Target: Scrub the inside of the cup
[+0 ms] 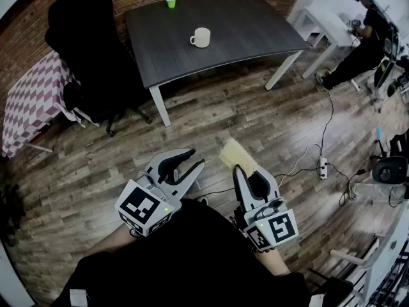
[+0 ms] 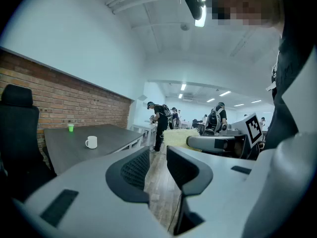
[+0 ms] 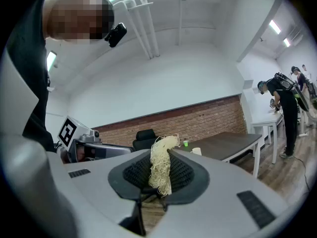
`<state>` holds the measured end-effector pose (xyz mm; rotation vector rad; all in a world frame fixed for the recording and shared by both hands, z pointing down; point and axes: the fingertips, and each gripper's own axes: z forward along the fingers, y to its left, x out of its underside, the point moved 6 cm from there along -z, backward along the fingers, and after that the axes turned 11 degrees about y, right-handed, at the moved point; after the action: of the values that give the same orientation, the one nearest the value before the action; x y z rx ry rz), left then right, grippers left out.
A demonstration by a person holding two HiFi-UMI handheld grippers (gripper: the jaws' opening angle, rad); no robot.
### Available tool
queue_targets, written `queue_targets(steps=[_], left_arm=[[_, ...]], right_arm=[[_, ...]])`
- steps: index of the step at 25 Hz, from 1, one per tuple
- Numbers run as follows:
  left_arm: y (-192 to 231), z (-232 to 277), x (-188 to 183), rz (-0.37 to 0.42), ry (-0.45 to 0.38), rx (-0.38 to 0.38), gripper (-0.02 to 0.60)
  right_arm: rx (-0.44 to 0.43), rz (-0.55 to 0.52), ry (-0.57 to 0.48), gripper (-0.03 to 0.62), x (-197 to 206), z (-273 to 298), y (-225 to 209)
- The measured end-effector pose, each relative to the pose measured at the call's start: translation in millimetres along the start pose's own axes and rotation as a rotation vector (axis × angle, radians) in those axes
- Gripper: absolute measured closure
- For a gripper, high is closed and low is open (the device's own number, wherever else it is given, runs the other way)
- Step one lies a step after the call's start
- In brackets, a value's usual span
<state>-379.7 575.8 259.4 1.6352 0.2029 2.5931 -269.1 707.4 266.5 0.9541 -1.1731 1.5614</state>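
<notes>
Currently: the scrubbing is judged not yet begun; both grippers are held low and close to the body, well apart from the table [image 1: 255, 24]
Cup [image 1: 200, 38]: white, upright, set near the middle of the dark table top, with its handle turned toward the left of the head view; a small green cup [image 1: 170, 2] is seen near the far edge
Left gripper [image 1: 195, 158]: the jaws are spread apart and nothing is held; only wooden floor [image 1: 96, 171] is seen through the gap
Right gripper [image 1: 248, 171]: the jaws are closed on a pale fibrous scrubber [image 1: 234, 153], pinched by its lower part, with the frayed end left projecting past the tips
How the cup is expected to handle: it is judged rigid, smooth and rather slippery, light enough for one gripper, and breakable if knocked over or dropped
Where it should be taken: the wall or rim opposite the handle is judged best for the free left gripper, so that the mouth is kept clear
How the scrubber is expected to handle: it is judged soft, light and springy, so that a firm pinch is needed; whether it is wet cannot be told
Risk: a cup that is not steadied may be pushed across the table top
</notes>
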Motion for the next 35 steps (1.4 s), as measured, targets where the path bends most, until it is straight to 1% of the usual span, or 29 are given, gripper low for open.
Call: queue_targets(steps=[6,11,14,17,22,27,31,35], left_arm=[[16.0,5.3,-1.1,-0.001,0.006,0.011,0.465],[46.0,12.0,-4.3,-0.01,0.023,0.029,0.465],[77.1,13.2,-9.4,-0.022,0.029,0.038,0.465],[119.4,13.1,-16.5,-0.025,0.022,0.061,0.465],[194.7,18.0,-21.5,-0.036,-0.006,0.116,0.463],[255.8,26.0,-17.2,-0.059,-0.001,0.163,0.463],[290.1,34.3,-21.5,-0.073,-0.001,0.169,0.465],[313.6,51.7,-30.0,-0.084,-0.007,0.147,0.465]], right_arm=[[0.008,-0.003,0.01,0.505,0.7,13.7,-1.1],[0.023,0.024,0.032,0.505,-1.2,43.4,-6.2],[0.032,0.066,0.024,0.503,-9.2,69.5,-7.2],[0.054,0.098,0.009,0.503,-21.7,104.2,-3.9],[0.124,0.1,0.045,0.503,-33.2,171.1,2.8],[0.189,0.094,0.088,0.503,-46.1,222.6,6.1],[0.195,0.093,0.12,0.503,-54.1,250.4,2.7],[0.173,0.101,0.128,0.503,-59.8,274.7,-17.2]])
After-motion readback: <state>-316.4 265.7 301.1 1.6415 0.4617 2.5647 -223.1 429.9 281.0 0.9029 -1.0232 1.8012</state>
